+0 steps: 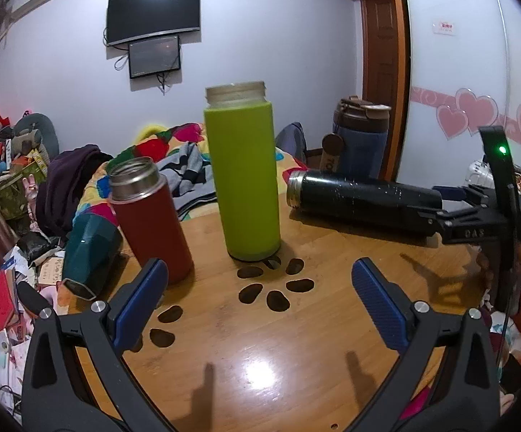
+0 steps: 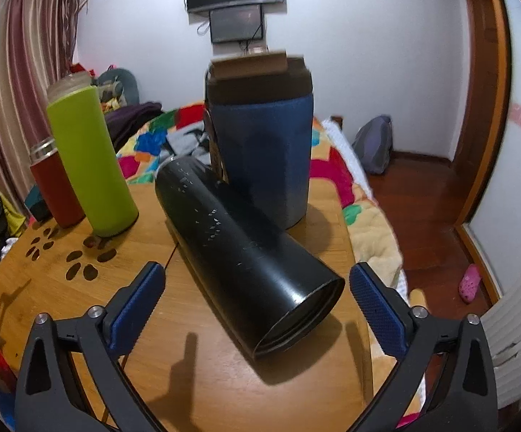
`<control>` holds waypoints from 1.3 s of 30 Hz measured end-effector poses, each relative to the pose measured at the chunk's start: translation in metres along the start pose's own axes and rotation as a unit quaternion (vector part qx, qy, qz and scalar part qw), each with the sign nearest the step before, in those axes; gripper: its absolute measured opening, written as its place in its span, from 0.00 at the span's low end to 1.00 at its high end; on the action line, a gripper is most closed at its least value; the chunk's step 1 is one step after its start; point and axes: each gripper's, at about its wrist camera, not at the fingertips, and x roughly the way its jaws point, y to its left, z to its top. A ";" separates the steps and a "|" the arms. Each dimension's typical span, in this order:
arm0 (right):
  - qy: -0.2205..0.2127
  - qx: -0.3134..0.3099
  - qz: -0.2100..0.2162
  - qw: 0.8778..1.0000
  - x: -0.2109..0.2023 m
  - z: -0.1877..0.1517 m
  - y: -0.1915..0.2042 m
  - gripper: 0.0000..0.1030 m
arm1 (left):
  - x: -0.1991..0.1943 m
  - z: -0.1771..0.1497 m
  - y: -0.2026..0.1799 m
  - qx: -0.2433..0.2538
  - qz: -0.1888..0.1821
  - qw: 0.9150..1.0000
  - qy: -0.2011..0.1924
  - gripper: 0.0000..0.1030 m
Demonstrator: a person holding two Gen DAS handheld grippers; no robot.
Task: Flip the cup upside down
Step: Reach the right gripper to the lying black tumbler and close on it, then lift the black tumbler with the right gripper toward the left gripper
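Observation:
A black cylindrical cup (image 2: 238, 248) lies on its side on the round wooden table (image 2: 188, 378), its base end toward my right gripper (image 2: 256, 300). The right gripper is open, its blue pads (image 2: 377, 309) either side of the cup's base end without touching. In the left wrist view the black cup (image 1: 361, 198) lies at the right, open steel mouth to the left, with the right gripper (image 1: 440, 203) at its base. My left gripper (image 1: 260, 297) is open and empty above the table's front.
A tall green bottle (image 1: 242, 176), a red steel-rimmed flask (image 1: 152, 219) and a dark teal cup (image 1: 89, 253) tilted at the left edge stand on the table. A blue lidded tumbler (image 2: 260, 136) stands just behind the black cup. A cluttered bed lies beyond.

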 end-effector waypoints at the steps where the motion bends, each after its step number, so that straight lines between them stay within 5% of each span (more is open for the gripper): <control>1: 0.007 -0.001 0.006 1.000 0.002 0.002 -0.003 0.93 | 0.002 0.000 0.000 -0.001 -0.003 1.000 0.002 1.00; 5: 0.045 -0.014 0.031 0.998 0.015 0.006 -0.012 0.81 | 0.007 -0.004 -0.003 -0.008 -0.015 1.000 0.008 1.00; 10: 0.062 -0.031 0.046 0.997 0.022 0.006 -0.012 0.80 | 0.008 -0.008 -0.008 -0.004 -0.022 1.000 0.010 1.00; 21: 0.047 -0.011 0.053 0.997 -0.009 -0.020 0.018 0.62 | 0.003 -0.023 -0.018 0.014 -0.028 0.999 -0.020 1.00; 31: 0.000 0.021 0.027 0.999 -0.063 -0.041 0.049 0.60 | 0.001 -0.042 -0.045 0.058 -0.035 0.997 -0.042 1.00; 39: -0.030 -0.024 0.030 0.999 -0.103 -0.038 0.072 0.59 | 0.003 -0.044 -0.072 0.112 -0.046 0.992 -0.034 1.00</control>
